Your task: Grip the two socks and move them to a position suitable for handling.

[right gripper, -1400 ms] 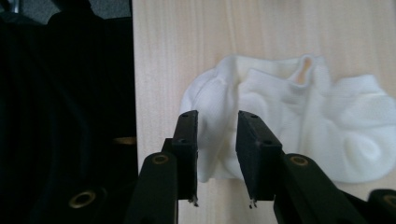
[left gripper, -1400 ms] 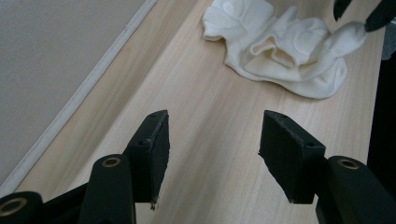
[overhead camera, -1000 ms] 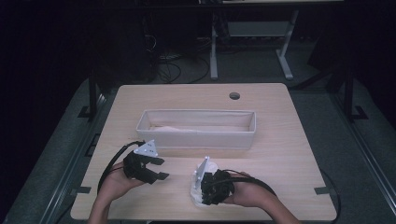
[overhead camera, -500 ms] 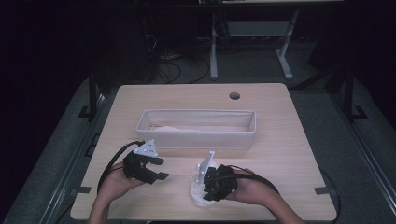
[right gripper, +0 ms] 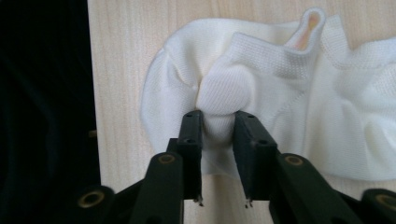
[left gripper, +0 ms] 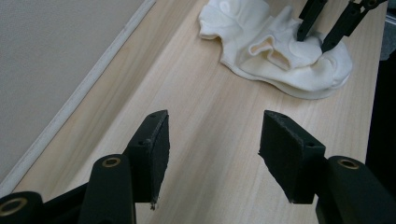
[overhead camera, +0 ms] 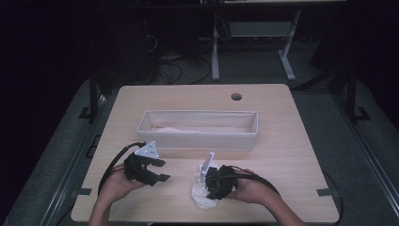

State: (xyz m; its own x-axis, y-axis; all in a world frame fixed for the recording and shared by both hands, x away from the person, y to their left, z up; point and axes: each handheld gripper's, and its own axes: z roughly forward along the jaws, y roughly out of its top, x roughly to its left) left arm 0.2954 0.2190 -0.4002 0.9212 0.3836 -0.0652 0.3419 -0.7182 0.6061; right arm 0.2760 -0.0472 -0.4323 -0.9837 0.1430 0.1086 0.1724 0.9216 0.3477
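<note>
The left gripper (overhead camera: 157, 170) hovers over bare table (overhead camera: 282, 155) at about 7 o'clock from the bin (overhead camera: 197, 136), its jaws apart with nothing between them. At 3 o'clock from it, near the table's front edge, lies the white sock (overhead camera: 202, 195). The right gripper (overhead camera: 209, 181) is down on the sock, its jaws having just closed further, pinching a bunched fold (right gripper: 219, 105) of the fabric between the pads.
</note>
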